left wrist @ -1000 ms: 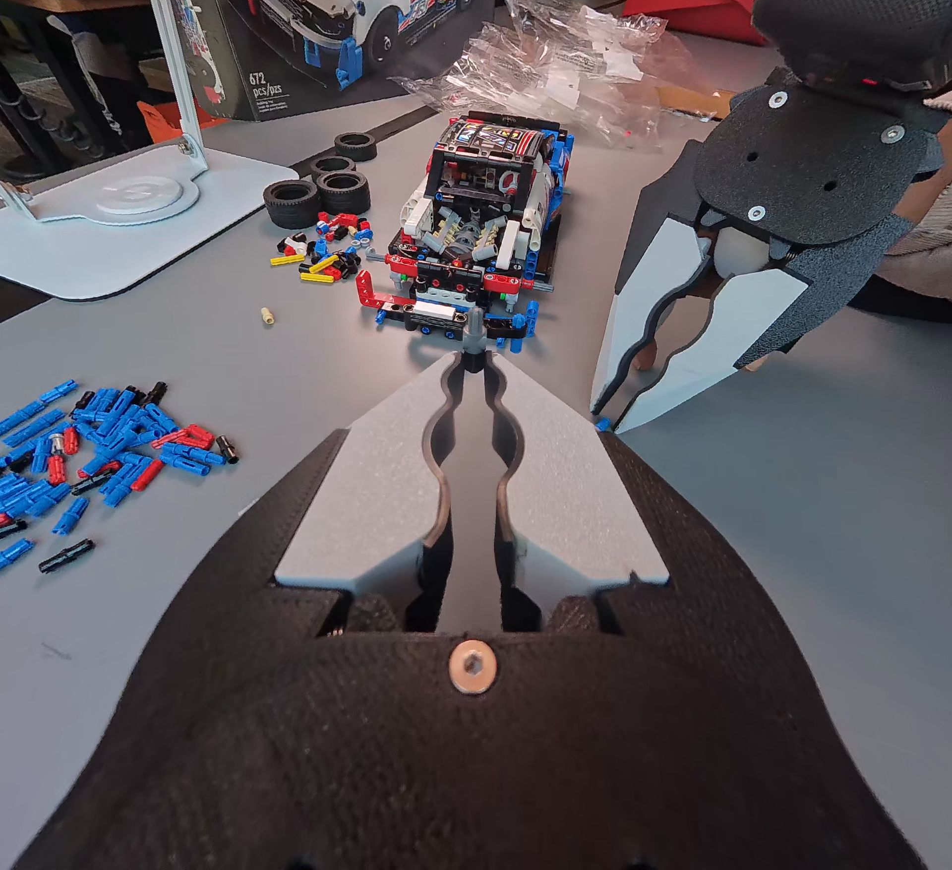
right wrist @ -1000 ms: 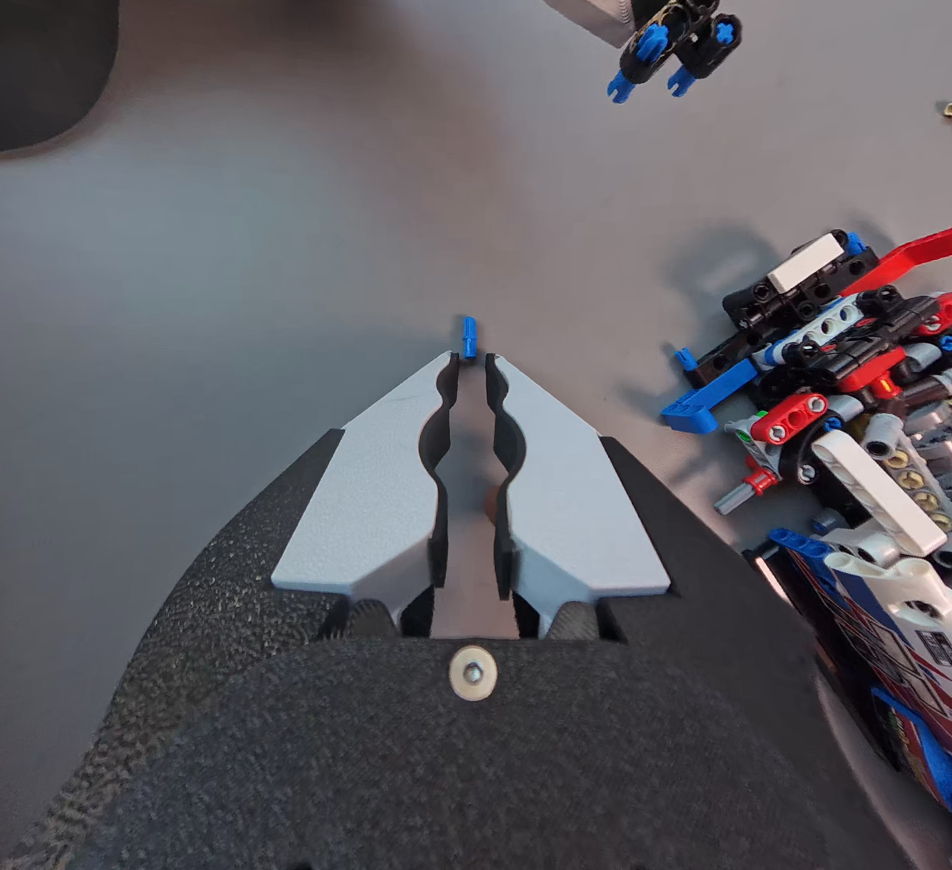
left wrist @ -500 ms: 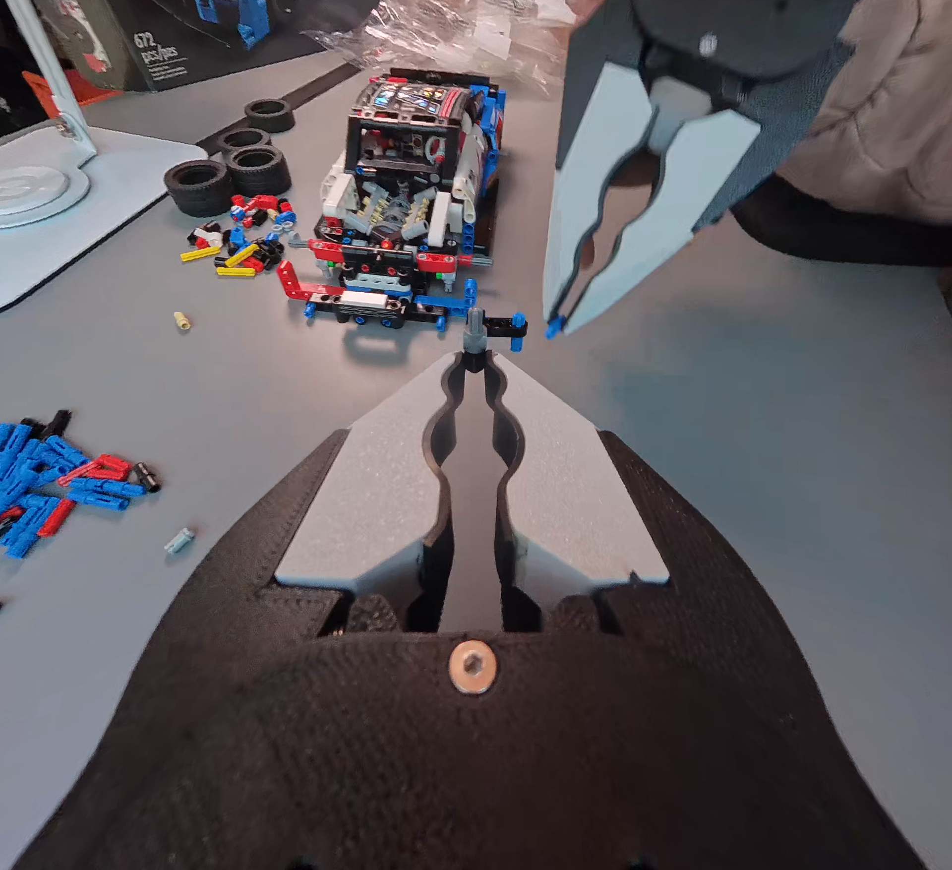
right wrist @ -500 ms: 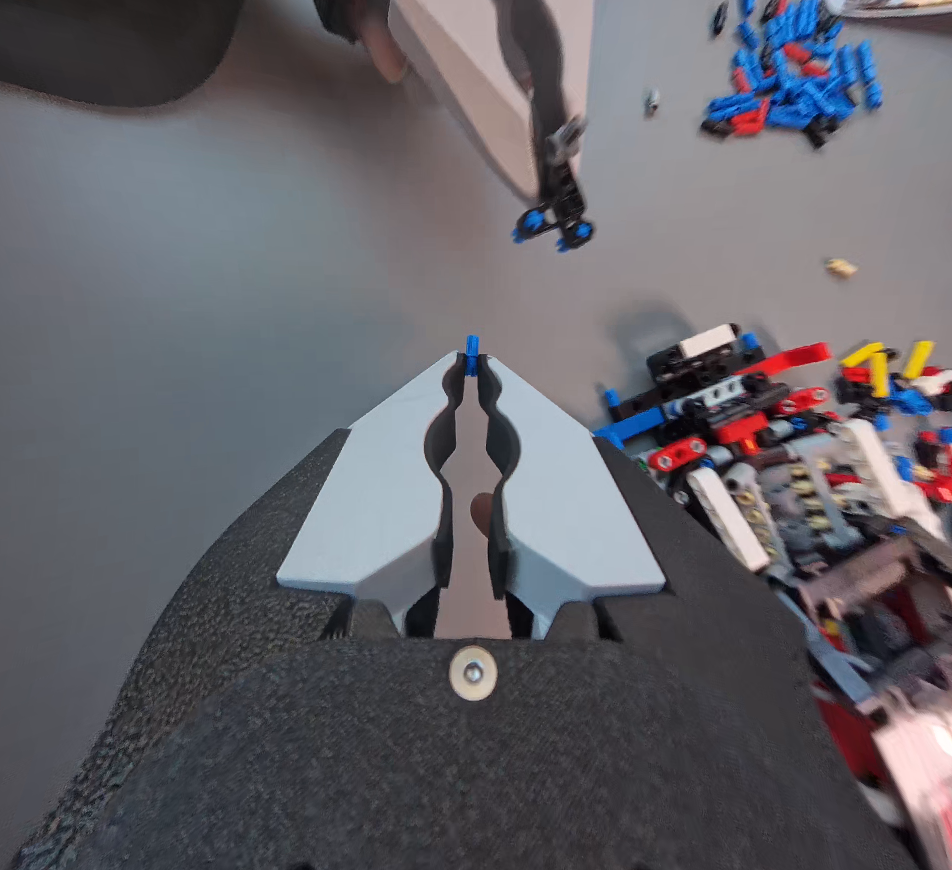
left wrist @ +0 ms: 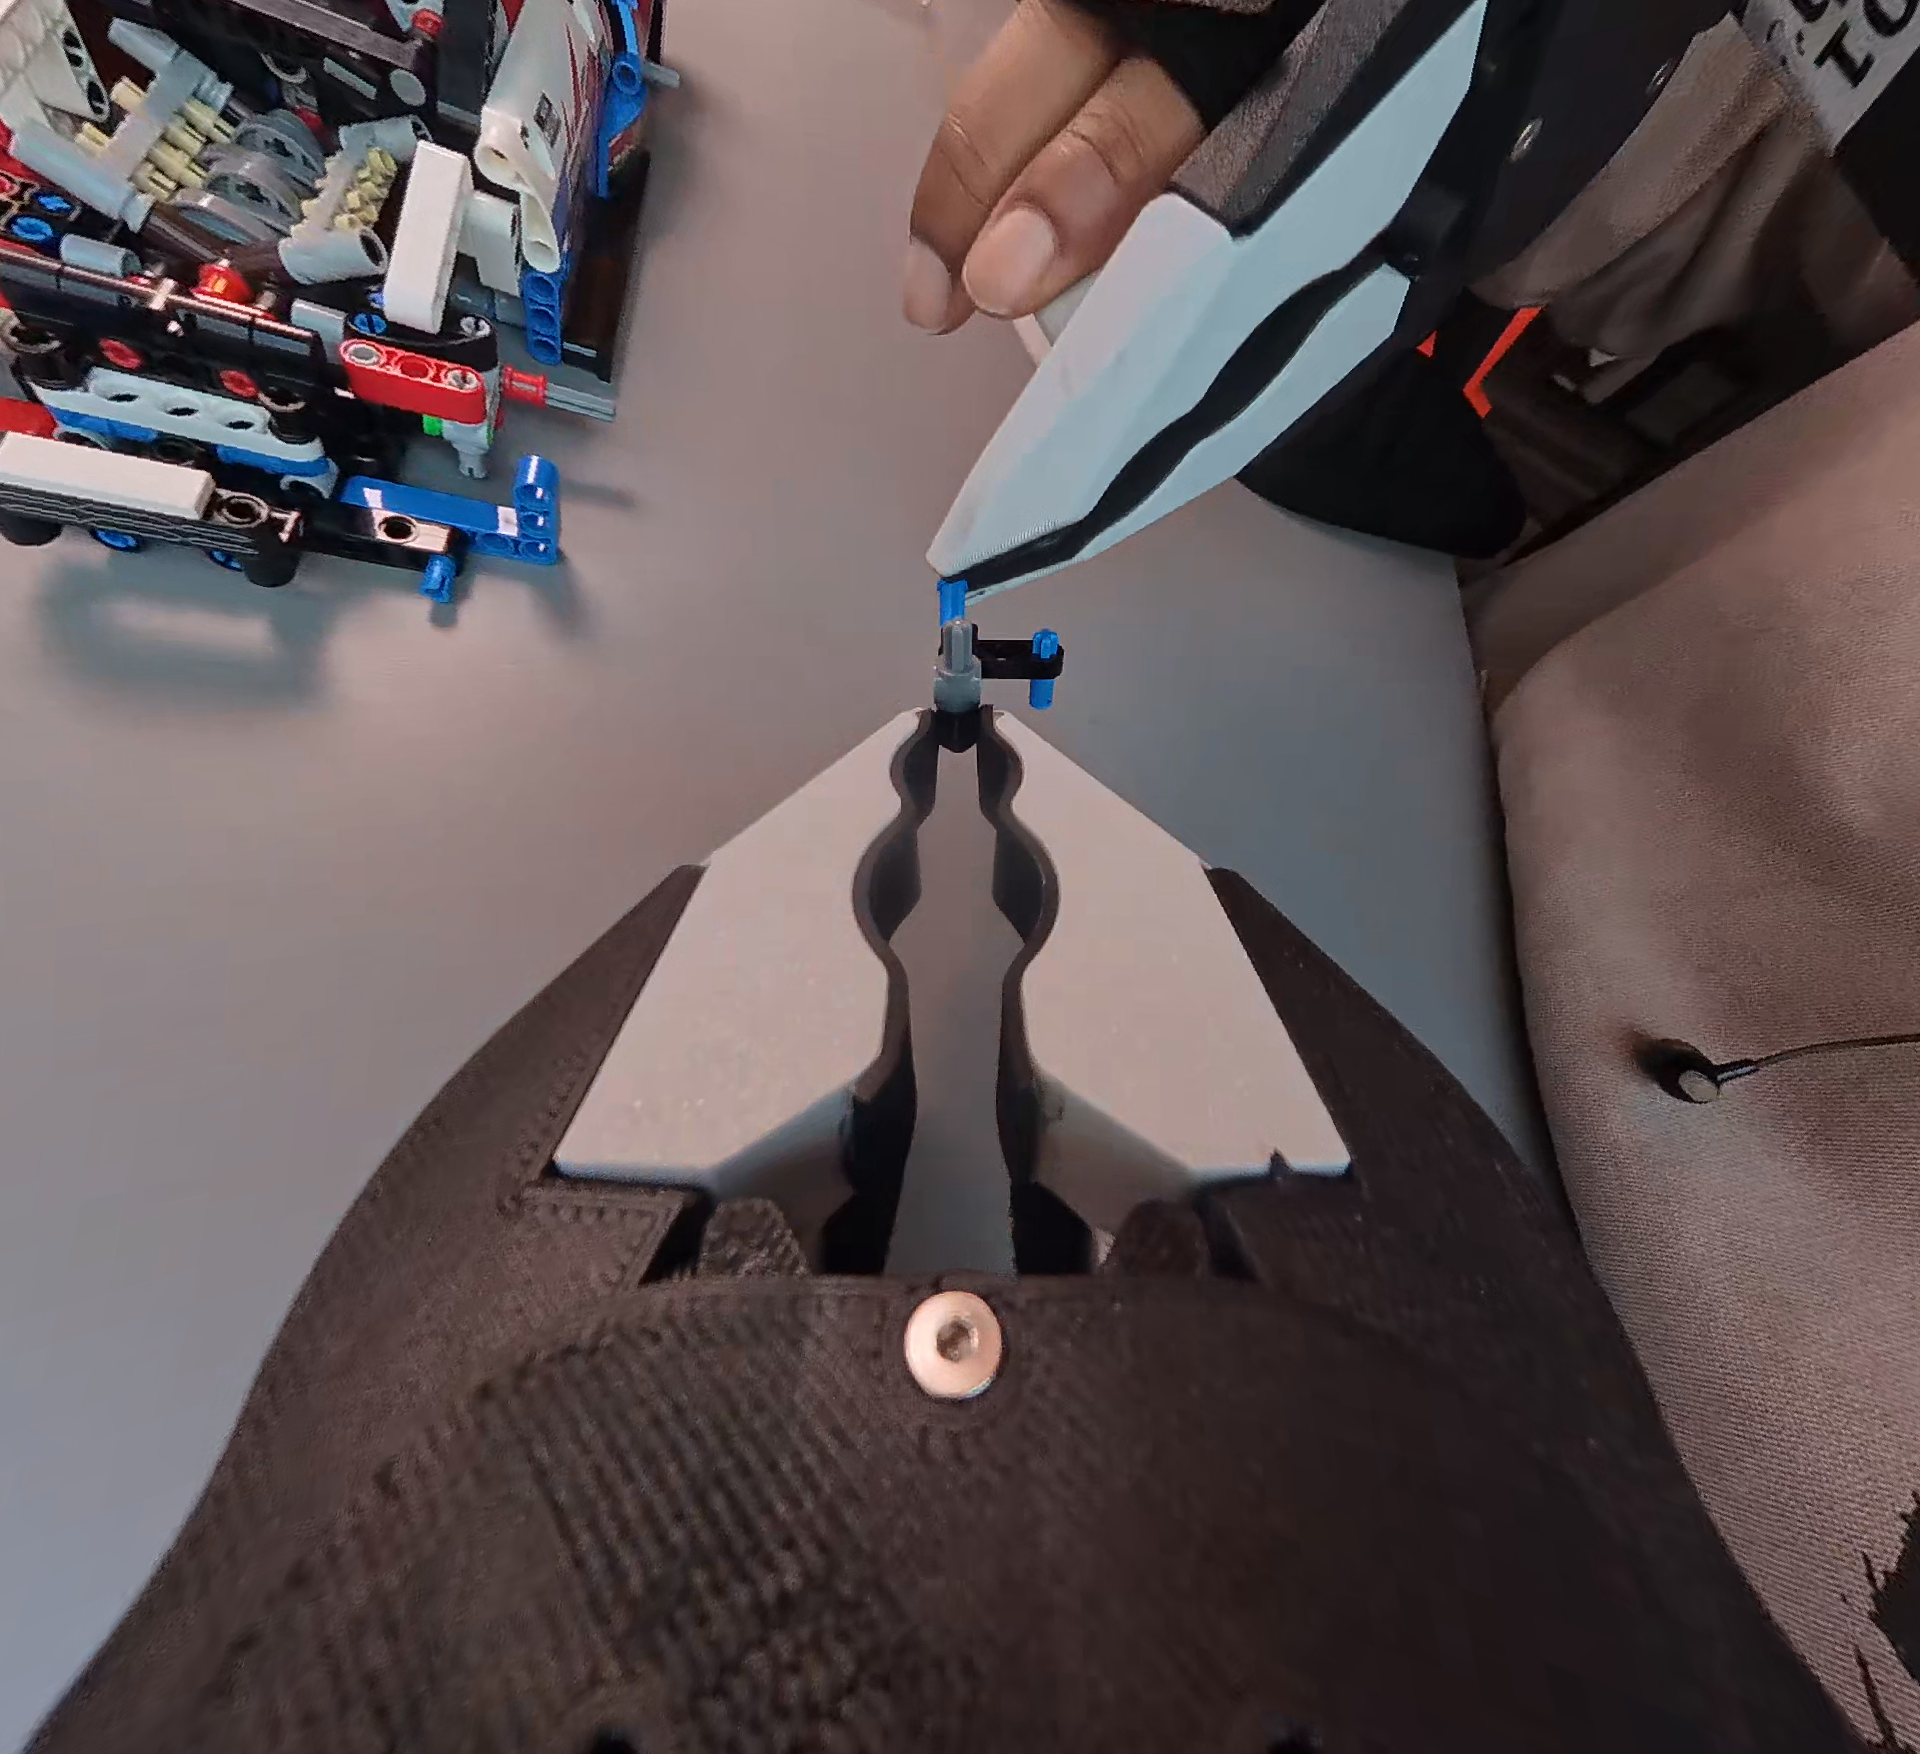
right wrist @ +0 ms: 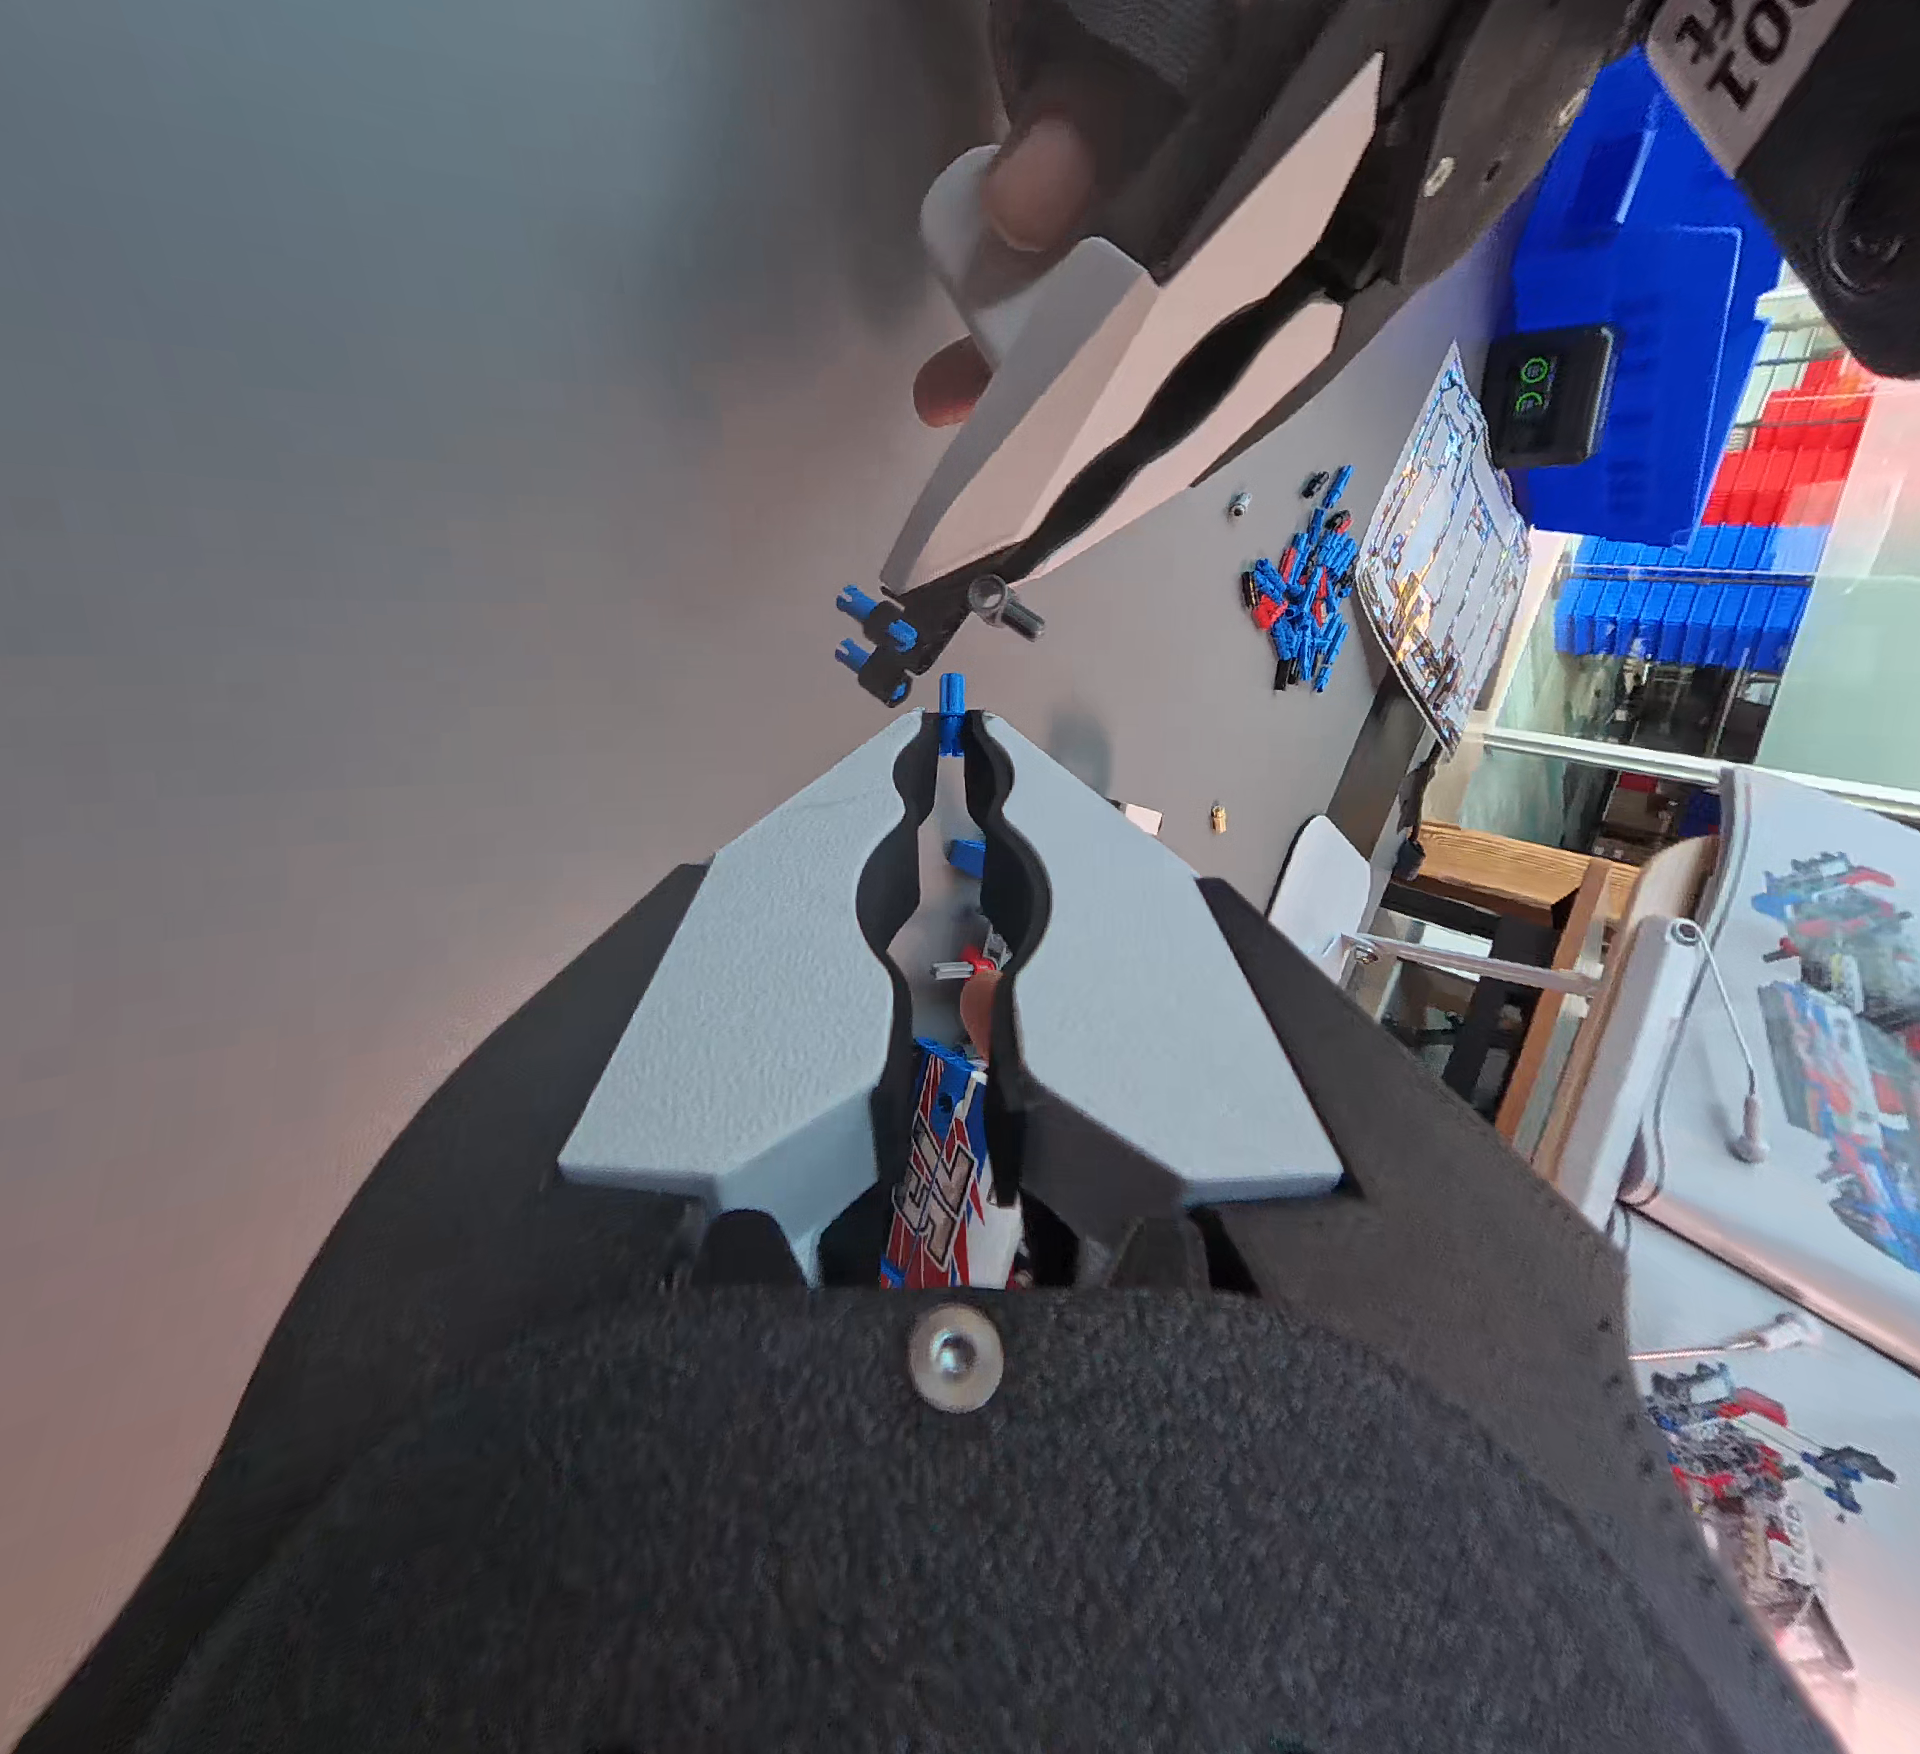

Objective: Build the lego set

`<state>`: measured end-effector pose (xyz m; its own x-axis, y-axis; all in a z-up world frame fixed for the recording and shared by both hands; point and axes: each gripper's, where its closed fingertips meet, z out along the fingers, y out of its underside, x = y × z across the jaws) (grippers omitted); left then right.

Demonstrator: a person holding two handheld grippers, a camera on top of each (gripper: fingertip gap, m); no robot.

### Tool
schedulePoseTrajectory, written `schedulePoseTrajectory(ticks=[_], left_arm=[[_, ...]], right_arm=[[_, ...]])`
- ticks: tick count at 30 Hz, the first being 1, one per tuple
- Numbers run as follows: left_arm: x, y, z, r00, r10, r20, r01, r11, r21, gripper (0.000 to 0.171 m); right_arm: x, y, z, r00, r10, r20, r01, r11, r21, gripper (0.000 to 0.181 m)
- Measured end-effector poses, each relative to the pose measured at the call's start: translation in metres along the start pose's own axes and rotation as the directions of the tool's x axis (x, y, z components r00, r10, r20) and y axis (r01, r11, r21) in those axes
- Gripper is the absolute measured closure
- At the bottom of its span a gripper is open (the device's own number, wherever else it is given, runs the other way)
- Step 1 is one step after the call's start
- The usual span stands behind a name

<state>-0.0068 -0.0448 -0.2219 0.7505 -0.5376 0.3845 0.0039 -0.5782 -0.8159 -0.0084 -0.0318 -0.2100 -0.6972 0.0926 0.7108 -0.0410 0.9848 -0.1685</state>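
In the left wrist view we see our left gripper [left wrist: 956, 717] at the centre of the frame, its fingers pressed together on a small black piece with blue pins [left wrist: 995, 660], which stands above the tips with a grey stub on top. From the upper right our right gripper [left wrist: 951, 584] comes down at a slant, its fingers clamped on a single blue pin [left wrist: 948, 600] that sits just above the grey stub; we cannot tell whether they touch. A hand [left wrist: 1039, 146] shows behind that gripper. The half-built car [left wrist: 312, 177] fills the upper left of this frame, resting on the grey table [left wrist: 260, 873].

The right wrist view shows the same meeting from the other side: the blue pin [right wrist: 950, 702] is pinched at the centre, and the black piece [right wrist: 891, 650] hangs just above and left of it from the left gripper [right wrist: 914, 598], a small gap between them. Only this view shows the heap of loose blue and red pins [right wrist: 1299, 587] at the right, the instruction sheet [right wrist: 1444, 551] beside it, and blue bins [right wrist: 1662, 270] in the upper right. The car appears here only as a sliver between the fingers [right wrist: 945, 1174].
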Motion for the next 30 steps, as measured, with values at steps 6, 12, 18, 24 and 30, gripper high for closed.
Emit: schedulePoseTrajectory(ticks=[6, 12, 18, 24, 30], left_arm=[[0.0, 0.004, 0.002, 1.0, -0.026, -0.007, 0.026, 0.999, -0.023, 0.166], [-0.001, 0.008, 0.004, 1.0, -0.012, 0.003, 0.012, 0.999, -0.041, 0.166], [0.001, 0.012, 0.009, 0.994, 0.093, 0.055, -0.088, 0.992, -0.095, 0.166], [0.003, 0.011, 0.01, 0.991, 0.115, 0.064, -0.109, 0.989, -0.096, 0.166], [-0.002, 0.013, 0.012, 0.981, 0.153, 0.119, -0.139, 0.983, -0.119, 0.166]], right_arm=[[-0.008, -0.001, 0.006, 0.993, -0.114, 0.01, 0.114, 0.993, -0.017, 0.179], [-0.012, -0.002, 0.008, 0.985, -0.174, 0.016, 0.174, 0.984, -0.021, 0.179], [-0.02, -0.003, 0.007, 0.965, -0.252, 0.073, 0.255, 0.966, -0.038, 0.179], [-0.024, -0.004, 0.006, 0.956, -0.269, 0.116, 0.276, 0.96, -0.05, 0.179], [-0.027, -0.003, 0.009, 0.995, -0.047, 0.09, 0.051, 0.998, -0.041, 0.179]])
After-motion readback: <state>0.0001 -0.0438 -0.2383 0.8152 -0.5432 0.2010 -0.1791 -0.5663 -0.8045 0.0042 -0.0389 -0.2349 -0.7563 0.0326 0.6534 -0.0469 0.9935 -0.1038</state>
